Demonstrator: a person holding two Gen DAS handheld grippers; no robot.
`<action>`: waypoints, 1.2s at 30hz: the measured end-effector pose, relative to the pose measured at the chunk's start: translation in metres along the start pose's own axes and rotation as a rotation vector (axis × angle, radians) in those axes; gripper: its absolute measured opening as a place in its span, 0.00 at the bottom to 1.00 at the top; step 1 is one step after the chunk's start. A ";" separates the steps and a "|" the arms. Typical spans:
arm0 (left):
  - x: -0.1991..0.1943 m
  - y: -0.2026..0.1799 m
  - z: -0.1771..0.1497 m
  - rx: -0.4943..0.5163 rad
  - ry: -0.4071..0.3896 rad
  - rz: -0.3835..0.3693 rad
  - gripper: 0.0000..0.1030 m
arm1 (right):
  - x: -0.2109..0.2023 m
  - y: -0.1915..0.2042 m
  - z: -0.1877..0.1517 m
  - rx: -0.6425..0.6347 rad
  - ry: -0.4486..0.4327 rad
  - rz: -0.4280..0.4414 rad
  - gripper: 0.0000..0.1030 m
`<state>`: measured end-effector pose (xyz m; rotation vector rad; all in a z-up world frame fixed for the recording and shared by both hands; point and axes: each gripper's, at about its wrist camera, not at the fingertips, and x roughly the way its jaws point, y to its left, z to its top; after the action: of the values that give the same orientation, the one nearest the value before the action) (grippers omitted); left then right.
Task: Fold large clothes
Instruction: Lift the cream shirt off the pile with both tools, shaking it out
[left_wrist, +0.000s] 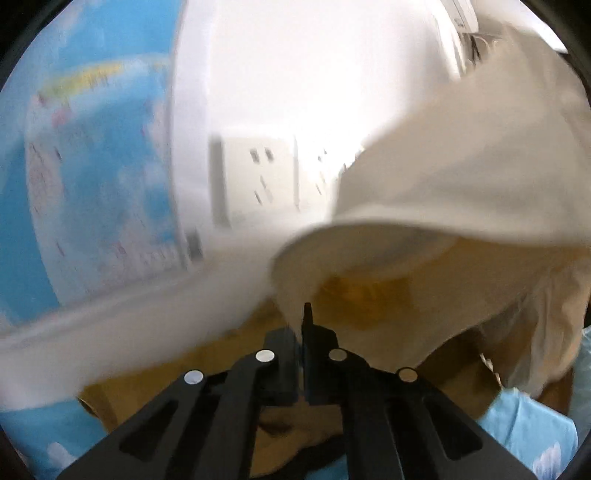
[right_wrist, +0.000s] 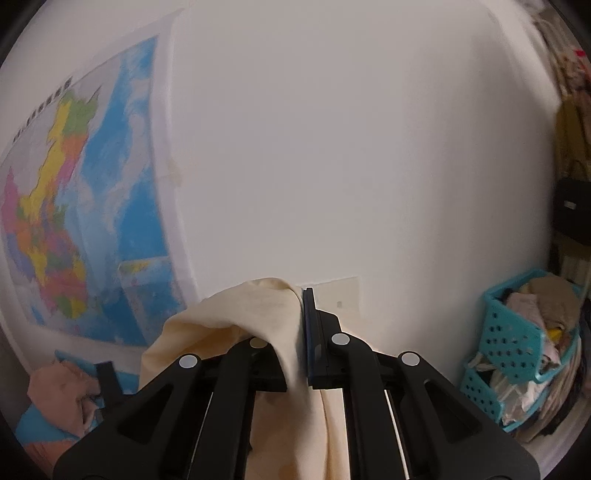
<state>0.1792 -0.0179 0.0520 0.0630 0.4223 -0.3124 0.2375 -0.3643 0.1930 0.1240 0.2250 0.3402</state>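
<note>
Both black grippers, left gripper (left_wrist: 300, 325) and right gripper (right_wrist: 301, 314), were clamped on the cream garment (right_wrist: 258, 314); wall map (right_wrist: 74, 184) hung far left.

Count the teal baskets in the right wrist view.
2, stacked at the right edge beside the wall: the upper teal basket and the lower teal basket, both stuffed with clothes. Others may be hidden.

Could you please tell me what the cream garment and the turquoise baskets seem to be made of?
Cream garment: likely woven cotton-type fabric, matte; it drapes in soft folds. Turquoise baskets: apparently moulded plastic, smooth, with rigid walls pierced by regular holes.
</note>
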 end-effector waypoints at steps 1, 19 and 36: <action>-0.006 -0.001 0.009 -0.007 -0.017 -0.005 0.01 | -0.011 -0.006 0.007 0.012 -0.019 -0.012 0.05; -0.327 -0.007 0.113 -0.090 -0.573 -0.124 0.68 | -0.284 0.091 0.135 -0.171 -0.382 0.126 0.05; -0.208 -0.082 -0.051 0.162 -0.356 -0.203 0.94 | -0.318 0.146 0.084 -0.172 -0.258 0.225 0.05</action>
<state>-0.0462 -0.0306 0.0921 0.1211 0.0482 -0.5474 -0.0804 -0.3436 0.3605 0.0220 -0.0749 0.5611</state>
